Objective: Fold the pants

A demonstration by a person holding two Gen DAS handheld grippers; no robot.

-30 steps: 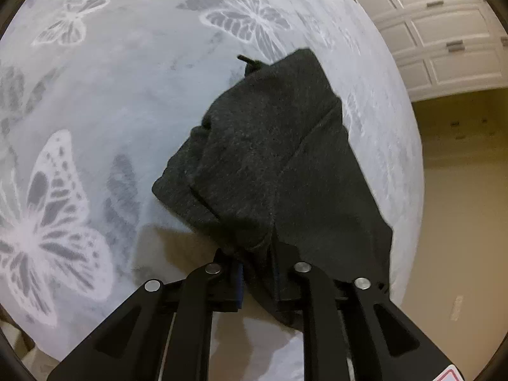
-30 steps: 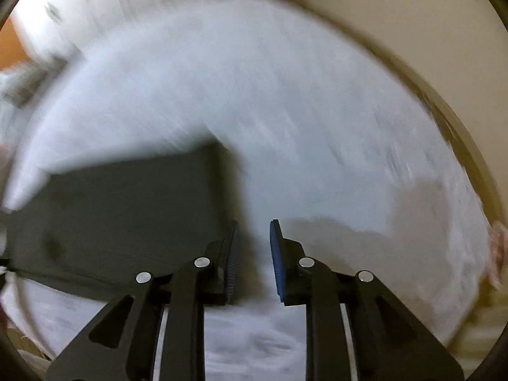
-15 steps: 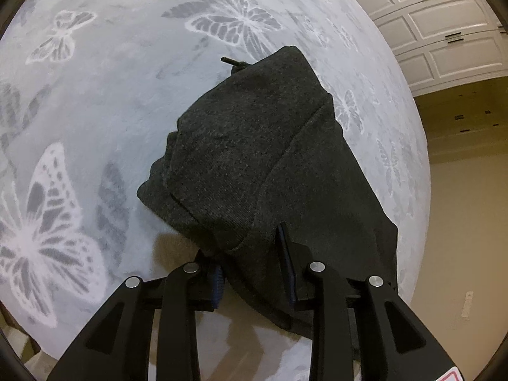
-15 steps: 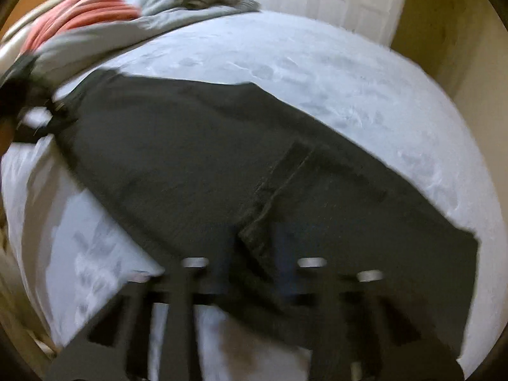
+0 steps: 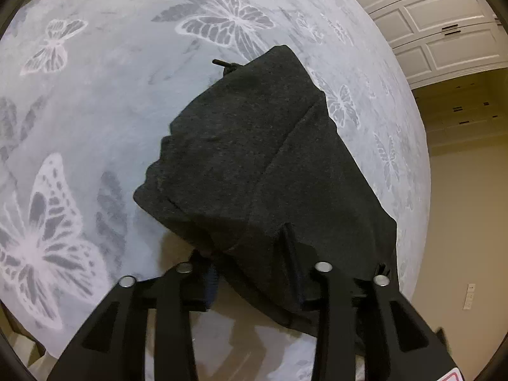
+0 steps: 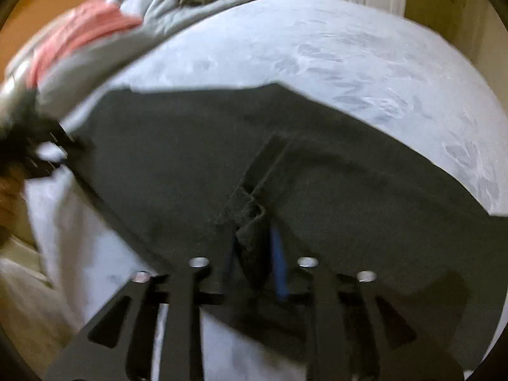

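While left gripper point(image 5: 250, 273) jaws gape, pants point(image 5: 254, 165) between.

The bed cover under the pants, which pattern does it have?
Pale grey bed cover printed with butterflies, clearest in the left wrist view.

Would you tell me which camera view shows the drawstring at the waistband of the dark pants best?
The left wrist view: the drawstring pokes out sharply from the far edge of the pants against the pale bedspread. The right wrist view is blurred and shows no drawstring.

pants point(image 5: 260, 165): charcoal | bedspread point(image 5: 111, 95): pale grey, white butterfly print | laundry point(image 6: 82, 28): coral
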